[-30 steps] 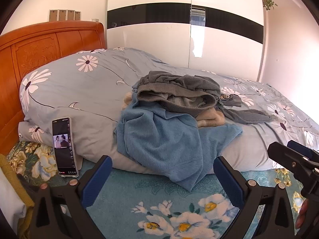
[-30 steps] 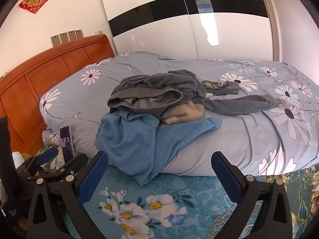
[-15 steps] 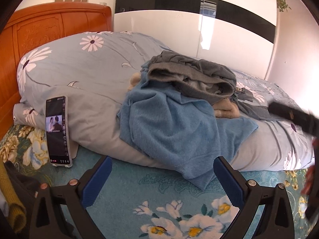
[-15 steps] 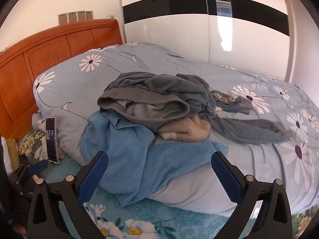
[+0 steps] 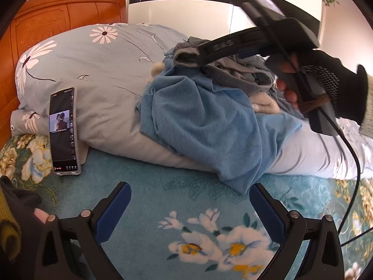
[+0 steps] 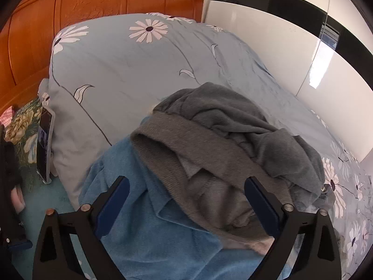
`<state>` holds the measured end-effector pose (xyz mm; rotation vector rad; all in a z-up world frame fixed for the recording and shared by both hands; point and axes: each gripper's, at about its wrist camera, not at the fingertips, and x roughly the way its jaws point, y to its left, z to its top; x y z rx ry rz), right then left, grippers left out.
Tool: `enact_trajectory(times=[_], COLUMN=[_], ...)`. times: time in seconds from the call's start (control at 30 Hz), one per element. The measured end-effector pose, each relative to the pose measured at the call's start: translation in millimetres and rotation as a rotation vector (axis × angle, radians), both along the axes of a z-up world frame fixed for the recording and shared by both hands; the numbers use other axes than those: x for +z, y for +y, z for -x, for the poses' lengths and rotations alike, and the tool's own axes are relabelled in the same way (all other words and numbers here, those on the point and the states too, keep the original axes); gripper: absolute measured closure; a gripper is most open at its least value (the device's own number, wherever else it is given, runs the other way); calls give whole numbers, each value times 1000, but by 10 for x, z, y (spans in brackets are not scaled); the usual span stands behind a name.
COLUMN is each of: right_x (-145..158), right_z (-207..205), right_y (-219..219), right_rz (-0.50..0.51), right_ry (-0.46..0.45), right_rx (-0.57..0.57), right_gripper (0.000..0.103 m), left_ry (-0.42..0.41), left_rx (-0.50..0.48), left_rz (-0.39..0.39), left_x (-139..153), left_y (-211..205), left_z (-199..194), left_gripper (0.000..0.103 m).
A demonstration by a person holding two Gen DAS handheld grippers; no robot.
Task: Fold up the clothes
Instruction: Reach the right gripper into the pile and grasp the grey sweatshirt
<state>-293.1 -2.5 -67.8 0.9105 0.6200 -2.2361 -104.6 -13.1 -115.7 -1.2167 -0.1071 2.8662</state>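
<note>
The left gripper (image 5: 190,206) hangs with its blue-padded jaws spread wide over a teal floral blanket (image 5: 151,186), holding nothing. Ahead of it, a blue garment (image 5: 200,126) spills off a folded daisy-print quilt (image 5: 93,58), topped by a grey garment (image 5: 235,72) and a cream one (image 5: 264,102). Ahead and to the left, a lit phone (image 5: 62,131) leans against the quilt. Up on the right, a gloved right hand (image 5: 326,86) holds the right gripper (image 5: 256,39) above the pile; its fingertips are hidden.

The bed (image 5: 144,193) carried a daisy-print duvet (image 6: 130,70) near its headboard end; a phone (image 5: 63,131) leaned against the duvet's front edge, clothes (image 6: 209,154) piled on top
</note>
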Motion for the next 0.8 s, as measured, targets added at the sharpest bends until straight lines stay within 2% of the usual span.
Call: enact_trajectory(times=[0.03,0.07,0.1,0.13,0.17,0.2,0.23,0.27,0.4,0.5,0.6,0.8], right_x=[-64,-125,-168,-208,-223,-210,-169,-99,314,742,1153,1805], right_z=[2,16,79,146,226,287,315,309,188,-24,-322,-1065], right_y=[-55,-102,-115,-121,-97,-62,-18,35,393,870,1384,2476], right_rz=[-21,-39,-48,-55,-52,-36,-15,0,97,191,250,363], right_ry=[-5,-14,-36,-59,-81,-100,-112,-101,-56,4,65,90], right_rx=[0,-4,-30,-59,-104,-141,-165,-184,-231,-272,-304,-422], right_gripper=[16,32,43,63,75,82,93,98,98,99,99,99], left_ry=[-12,-24,-34,-43,-52,-61,-67,-72,-88,-84,-84,-68], left_rx=[-4,-8,-8,-7,-2,3,6,10,35,48,54,34], left_rz=[0,-2,-13,-24,-30,-34,-40,-46,-75,-94,-109,-163], left_x=[-14,-28,-33,-37,-32,-26,-17,-7,74,187,332,710], left_y=[-3,-9,-24,-40,-57,-73,-89,-113,-228,-300,-338,-303], left_z=[-5,-10,-16,-22,-24,-25,-31,-39,-110,-193,-297,-578], left_gripper=[0,0,0,0,0,0,0,0,0,0,0,0])
